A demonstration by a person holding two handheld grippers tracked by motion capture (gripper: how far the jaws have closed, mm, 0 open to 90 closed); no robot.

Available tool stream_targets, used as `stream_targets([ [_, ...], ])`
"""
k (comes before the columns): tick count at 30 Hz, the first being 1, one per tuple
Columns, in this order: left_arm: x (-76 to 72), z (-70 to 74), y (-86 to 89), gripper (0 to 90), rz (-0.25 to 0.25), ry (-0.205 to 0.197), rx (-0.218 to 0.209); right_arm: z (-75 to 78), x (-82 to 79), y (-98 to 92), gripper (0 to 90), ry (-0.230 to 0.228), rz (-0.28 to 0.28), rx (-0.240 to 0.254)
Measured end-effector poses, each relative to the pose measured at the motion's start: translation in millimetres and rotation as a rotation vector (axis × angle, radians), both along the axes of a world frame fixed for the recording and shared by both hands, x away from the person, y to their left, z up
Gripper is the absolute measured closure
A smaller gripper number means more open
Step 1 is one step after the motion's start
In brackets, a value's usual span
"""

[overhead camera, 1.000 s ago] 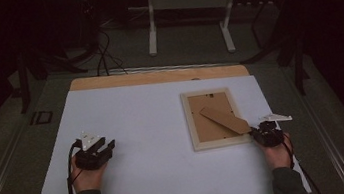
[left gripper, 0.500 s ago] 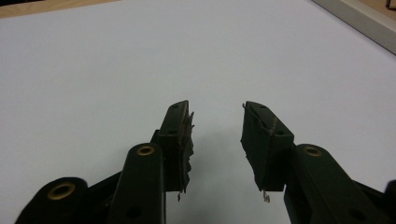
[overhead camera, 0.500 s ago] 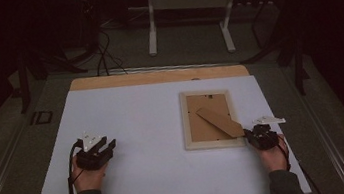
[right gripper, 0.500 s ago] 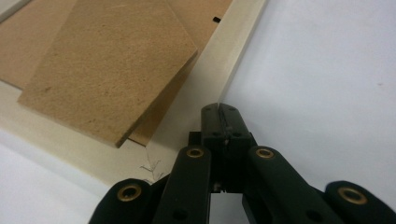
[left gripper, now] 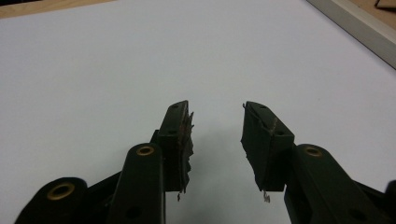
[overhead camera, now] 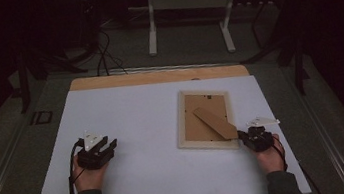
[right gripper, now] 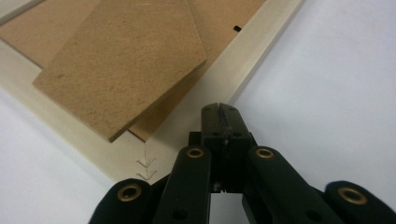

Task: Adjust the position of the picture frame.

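A pale wooden picture frame lies face down on the white board, right of centre. Its brown backing faces up, with the fold-out stand lying flat across it. My right gripper is shut with nothing between its jaws, its tips at the frame's near right corner. In the right gripper view the closed tips rest over the frame's rim, just below the stand's edge. My left gripper rests on the board's left side, open and empty. The frame's rim shows far off in the left gripper view.
The white board covers a wooden table whose bare strip shows at the far edge. Beyond it on the dark floor stand metal legs and cables. The board's near edge is close to both hands.
My right gripper has moved left, from beside the frame up to its near right corner. The left gripper has stayed where it was.
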State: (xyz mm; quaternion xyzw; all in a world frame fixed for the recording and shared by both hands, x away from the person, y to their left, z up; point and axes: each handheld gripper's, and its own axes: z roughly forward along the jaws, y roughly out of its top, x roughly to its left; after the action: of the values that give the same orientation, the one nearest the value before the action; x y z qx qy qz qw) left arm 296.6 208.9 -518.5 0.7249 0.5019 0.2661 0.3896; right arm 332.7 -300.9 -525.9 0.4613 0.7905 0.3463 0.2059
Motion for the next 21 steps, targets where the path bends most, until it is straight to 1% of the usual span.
stream_targets([
  [10,1.2,-0.8,-1.5,61.5,-0.007,0.013,0.006,0.3,-2.0,9.3,90.0,-0.002,0.061,-0.011],
  [16,1.8,-1.2,-1.8,61.0,-0.006,0.016,0.007,2.3,-4.3,16.4,90.0,-0.018,0.109,-0.015],
  [21,2.0,-1.5,-2.5,61.0,-0.01,0.018,0.016,2.3,-5.4,21.1,90.0,-0.018,0.13,-0.014],
])
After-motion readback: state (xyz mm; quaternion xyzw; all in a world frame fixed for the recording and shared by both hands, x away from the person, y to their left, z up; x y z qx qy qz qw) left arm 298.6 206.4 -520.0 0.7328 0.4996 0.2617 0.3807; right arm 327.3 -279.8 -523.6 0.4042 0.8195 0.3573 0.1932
